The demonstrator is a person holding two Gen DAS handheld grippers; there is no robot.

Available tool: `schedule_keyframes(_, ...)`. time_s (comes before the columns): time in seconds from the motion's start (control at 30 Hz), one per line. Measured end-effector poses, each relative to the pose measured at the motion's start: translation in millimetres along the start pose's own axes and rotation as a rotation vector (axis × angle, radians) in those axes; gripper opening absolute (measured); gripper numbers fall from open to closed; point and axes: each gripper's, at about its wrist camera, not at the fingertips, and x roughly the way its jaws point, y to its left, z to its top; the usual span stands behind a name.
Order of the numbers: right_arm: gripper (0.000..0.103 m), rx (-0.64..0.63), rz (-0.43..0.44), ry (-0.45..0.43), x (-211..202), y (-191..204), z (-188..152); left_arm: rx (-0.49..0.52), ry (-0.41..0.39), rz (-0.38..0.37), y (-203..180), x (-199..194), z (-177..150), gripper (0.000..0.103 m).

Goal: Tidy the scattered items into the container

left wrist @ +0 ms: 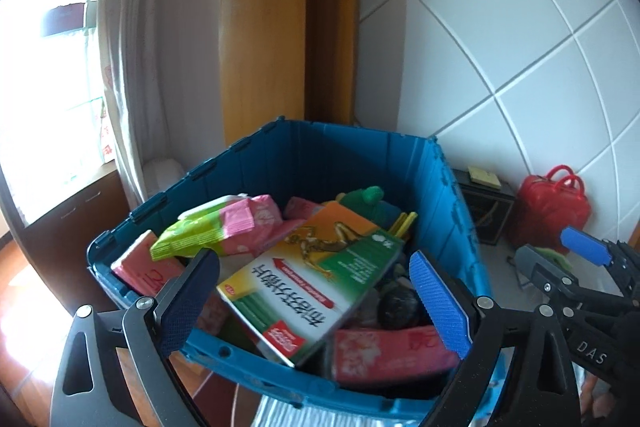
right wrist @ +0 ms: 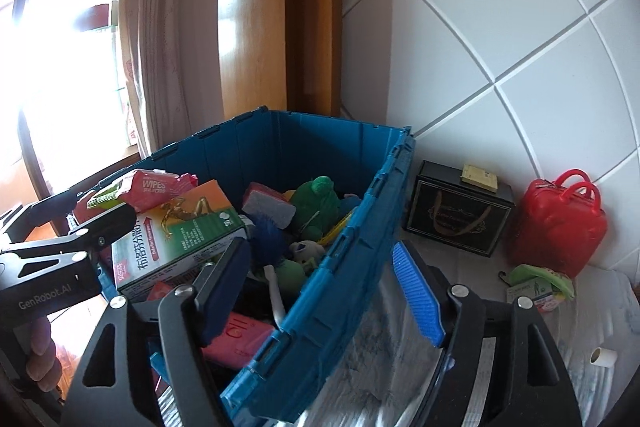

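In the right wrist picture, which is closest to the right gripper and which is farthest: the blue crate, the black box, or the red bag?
From the right gripper, nearest first:
1. Blue crate: its side wall runs right between the open fingers.
2. Black box: behind, to the right, against the white wall.
3. Red bag: farther right, beside the box, also at the wall.

The right hand-held gripper (right wrist: 320, 291) hangs open and empty astride the blue container's (right wrist: 352, 227) right wall. Inside, an orange-green box (right wrist: 180, 231) lies at nine o'clock and a green plush (right wrist: 316, 203) at twelve. A red bag (right wrist: 558, 223) stands at three o'clock.
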Motion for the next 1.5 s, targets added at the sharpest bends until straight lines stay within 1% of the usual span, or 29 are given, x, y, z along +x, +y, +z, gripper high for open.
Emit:
schedule_keyframes(0.03,0.080,0.013,-0.013,-0.006,-7,-9,-3,0.011,-0.006,-0.021,-11,-5,0,0.099)
schedule_keyframes(0.1,0.084,0.038,-0.046,-0.014,-20,-29,-10,0.038,-0.004,-0.060,-39,-9,-1,0.099)
schedule_keyframes(0.17,0.089,0.061,-0.081,-0.017,-33,-51,-18,0.064,-0.001,-0.099,-67,-14,-2,0.100)
schedule_keyframes(0.23,0.091,0.088,-0.113,-0.013,-45,-80,-28,0.091,0.002,-0.138,-96,-18,-4,0.100)
schedule_keyframes(0.3,0.093,0.114,-0.145,-0.009,-57,-108,-39,0.123,0.017,-0.165,-134,-17,-10,0.100)
schedule_keyframes(0.37,0.096,0.140,-0.176,-0.005,-69,-137,-49,0.152,0.039,-0.188,-173,-13,-18,0.100)
schedule_keyframes(0.47,0.097,0.175,-0.202,0.024,-83,-194,-72,0.172,0.086,-0.205,-234,0,-36,0.100)
schedule_keyframes(0.63,0.097,0.199,-0.218,0.118,-85,-297,-115,0.171,0.183,-0.213,-335,34,-70,0.100)
schedule_keyframes(0.77,0.097,0.227,-0.243,0.194,-79,-378,-151,0.195,0.282,-0.179,-397,72,-94,0.100)
schedule_keyframes(0.83,0.097,0.263,-0.243,0.241,-70,-413,-168,0.212,0.315,-0.166,-419,91,-101,0.100)
schedule_keyframes(0.93,0.097,0.294,-0.237,0.283,-55,-452,-183,0.237,0.364,-0.147,-453,118,-110,0.100)
schedule_keyframes(1.03,0.097,0.311,-0.231,0.307,-29,-481,-185,0.258,0.377,-0.129,-474,147,-106,0.100)
schedule_keyframes(1.1,0.097,0.322,-0.227,0.322,-11,-500,-185,0.258,0.385,-0.124,-485,174,-101,0.100)
schedule_keyframes(1.23,0.097,0.338,-0.238,0.344,42,-539,-177,0.241,0.402,-0.096,-502,236,-85,0.100)
schedule_keyframes(1.37,0.097,0.359,-0.255,0.331,98,-580,-165,0.208,0.413,-0.094,-525,305,-65,0.100)
schedule_keyframes(1.43,0.097,0.383,-0.264,0.326,133,-604,-160,0.199,0.413,-0.085,-538,338,-59,0.100)
schedule_keyframes(1.5,0.097,0.406,-0.294,0.337,168,-625,-161,0.200,0.429,-0.077,-547,366,-62,0.100)
